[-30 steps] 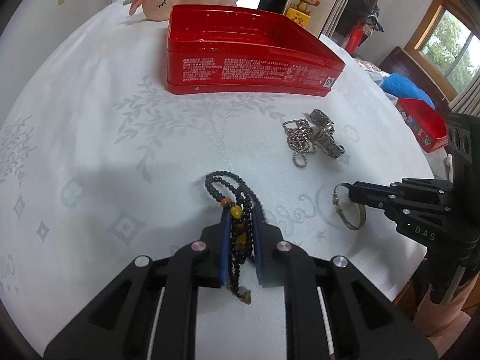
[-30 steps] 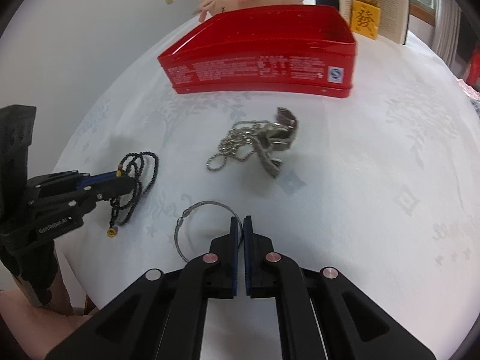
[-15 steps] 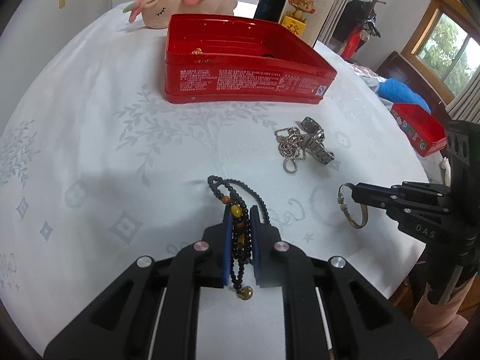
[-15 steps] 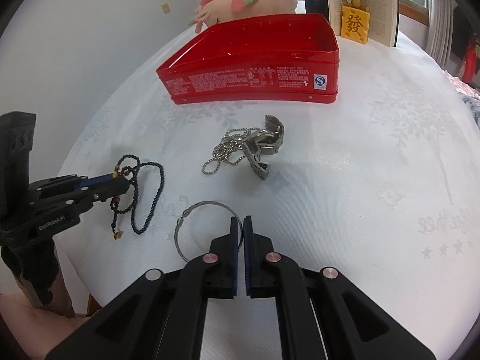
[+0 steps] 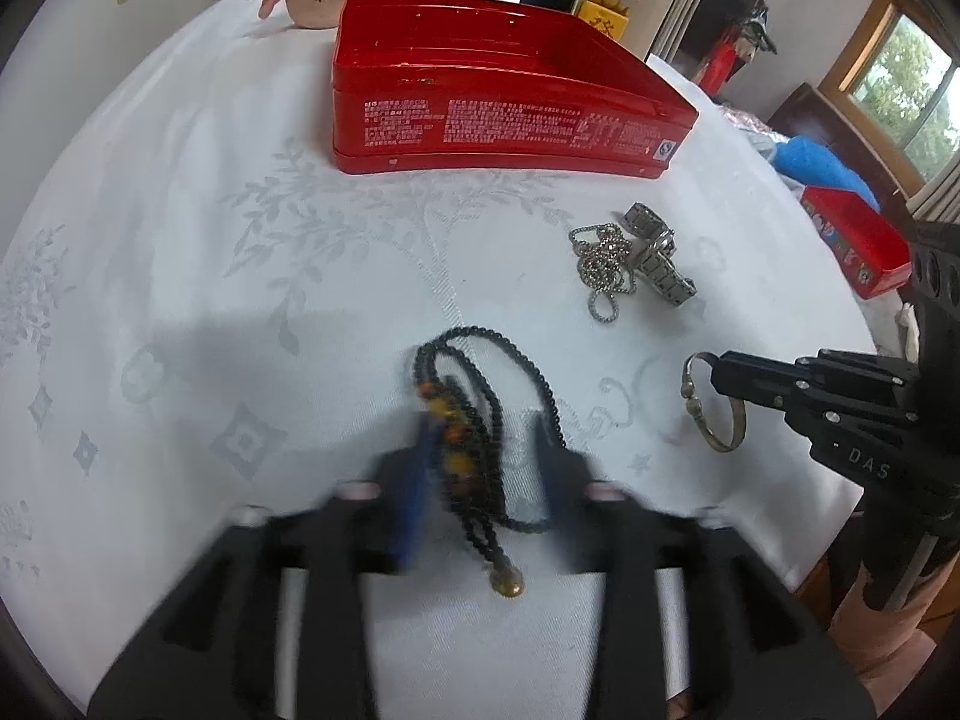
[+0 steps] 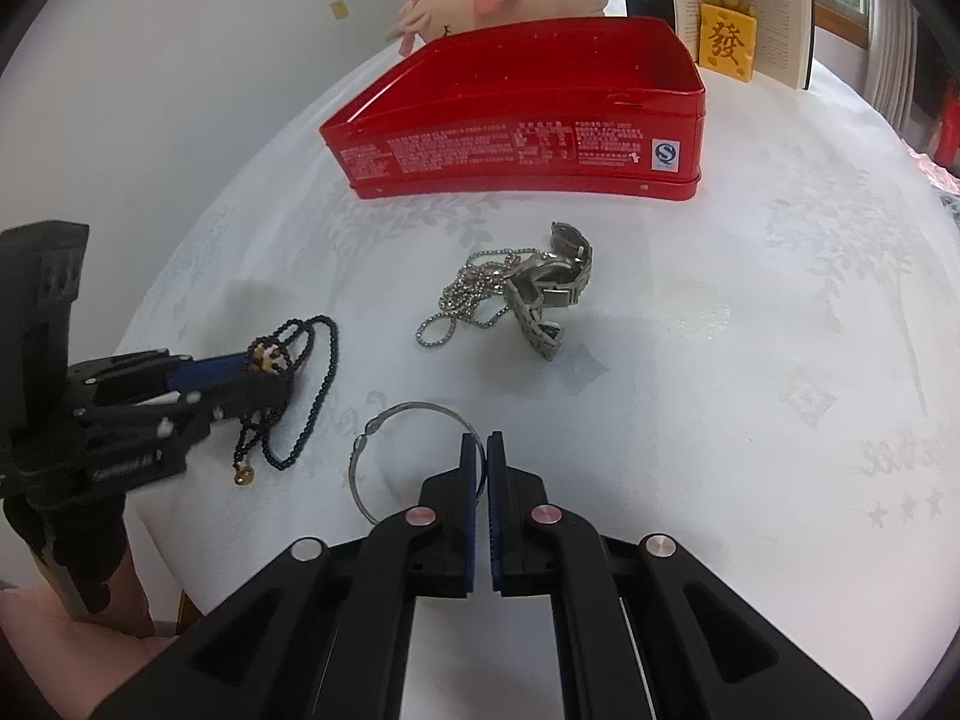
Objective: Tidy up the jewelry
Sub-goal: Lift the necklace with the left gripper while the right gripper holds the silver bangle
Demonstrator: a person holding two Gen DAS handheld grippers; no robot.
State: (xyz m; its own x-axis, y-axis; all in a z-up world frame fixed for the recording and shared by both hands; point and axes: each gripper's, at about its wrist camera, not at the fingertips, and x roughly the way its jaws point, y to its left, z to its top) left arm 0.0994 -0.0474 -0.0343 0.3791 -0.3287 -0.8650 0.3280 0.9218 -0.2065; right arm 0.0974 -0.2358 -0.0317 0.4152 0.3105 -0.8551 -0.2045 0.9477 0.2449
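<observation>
Since a second ago the left gripper (image 5: pixel 480 450) has spread wide, letting the black bead necklace (image 5: pixel 480 396) slump loose between its fingers, while the right gripper (image 6: pixel 480 462) stays pinched on the silver bangle (image 6: pixel 384 426), probably bound for the red tin (image 6: pixel 528 120) at 12 o'clock.

Right gripper (image 5: pixel 729 375) body, seen from the left wrist camera: white letters "DAS" legible. Yellow block (image 6: pixel 727 43) held by the cartoon mouse figure behind the red tin (image 6: pixel 528 132): one red Chinese character, "發". Red tin side wall: blocks of fine white print, too small to read, plus a white square label (image 6: pixel 665 155) bearing a blue "S"-shaped mark; lettering on the left gripper (image 6: pixel 264 381) body is blurred, unreadable.
</observation>
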